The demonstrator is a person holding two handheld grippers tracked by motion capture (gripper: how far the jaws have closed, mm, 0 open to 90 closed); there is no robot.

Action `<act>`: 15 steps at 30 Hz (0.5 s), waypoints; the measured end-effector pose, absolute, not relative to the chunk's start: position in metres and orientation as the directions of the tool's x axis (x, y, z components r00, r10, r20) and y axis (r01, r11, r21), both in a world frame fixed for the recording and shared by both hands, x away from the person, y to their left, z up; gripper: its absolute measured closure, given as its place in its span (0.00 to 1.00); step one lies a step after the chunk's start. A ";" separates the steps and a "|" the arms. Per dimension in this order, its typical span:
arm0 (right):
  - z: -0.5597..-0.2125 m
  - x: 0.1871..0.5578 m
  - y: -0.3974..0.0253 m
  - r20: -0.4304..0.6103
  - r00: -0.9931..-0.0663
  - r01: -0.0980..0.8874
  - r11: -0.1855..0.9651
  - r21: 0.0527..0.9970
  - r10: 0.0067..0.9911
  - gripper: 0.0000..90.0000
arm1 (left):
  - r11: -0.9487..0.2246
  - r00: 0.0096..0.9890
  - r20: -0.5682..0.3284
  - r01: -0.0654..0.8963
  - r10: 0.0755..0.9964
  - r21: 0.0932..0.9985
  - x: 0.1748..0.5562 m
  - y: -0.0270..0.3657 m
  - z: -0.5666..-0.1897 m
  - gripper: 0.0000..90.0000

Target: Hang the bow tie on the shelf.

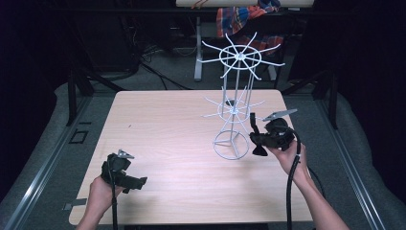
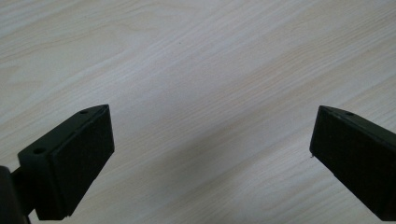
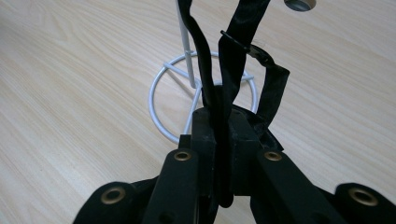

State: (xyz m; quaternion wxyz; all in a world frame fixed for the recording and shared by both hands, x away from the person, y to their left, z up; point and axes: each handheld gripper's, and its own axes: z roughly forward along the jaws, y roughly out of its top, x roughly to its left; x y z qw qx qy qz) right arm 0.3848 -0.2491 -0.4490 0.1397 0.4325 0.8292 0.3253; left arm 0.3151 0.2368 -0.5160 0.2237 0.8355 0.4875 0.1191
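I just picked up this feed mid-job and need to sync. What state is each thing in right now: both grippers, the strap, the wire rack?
Left gripper: open, nothing between its jaws, low over the table.
Right gripper: shut on the black strap, beside the rack's base.
Black strap: pinched, its free length sticking up past the jaws.
White wire rack: upright on the table, nothing visibly hanging on its arms.

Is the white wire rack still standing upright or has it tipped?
Upright. The white wire rack stands on its ring base on the table, post vertical, both tiers of arms level.
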 end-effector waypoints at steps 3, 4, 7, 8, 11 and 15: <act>-0.449 0.385 -0.249 0.053 -0.587 0.628 0.413 0.660 0.807 0.93 | -0.424 0.496 -0.021 0.763 0.868 0.488 0.315 0.237 -0.516 0.00; -0.448 0.385 -0.248 0.052 -0.591 0.628 0.419 0.656 0.805 0.92 | -0.421 0.494 -0.023 0.762 0.869 0.493 0.315 0.237 -0.516 0.00; -0.449 0.385 -0.248 0.056 -0.592 0.626 0.415 0.659 0.804 0.91 | -0.424 0.496 -0.022 0.763 0.868 0.488 0.315 0.237 -0.516 0.00; -0.449 0.385 -0.248 0.056 -0.591 0.627 0.415 0.660 0.804 0.90 | -0.425 0.497 -0.021 0.763 0.867 0.487 0.315 0.237 -0.516 0.00; -0.448 0.384 -0.248 0.059 -0.589 0.628 0.411 0.660 0.806 0.87 | -0.425 0.497 -0.022 0.763 0.868 0.487 0.315 0.237 -0.516 0.00; -0.444 0.381 -0.251 0.070 -0.591 0.627 0.403 0.667 0.804 0.78 | -0.425 0.497 -0.022 0.763 0.867 0.486 0.315 0.237 -0.516 0.00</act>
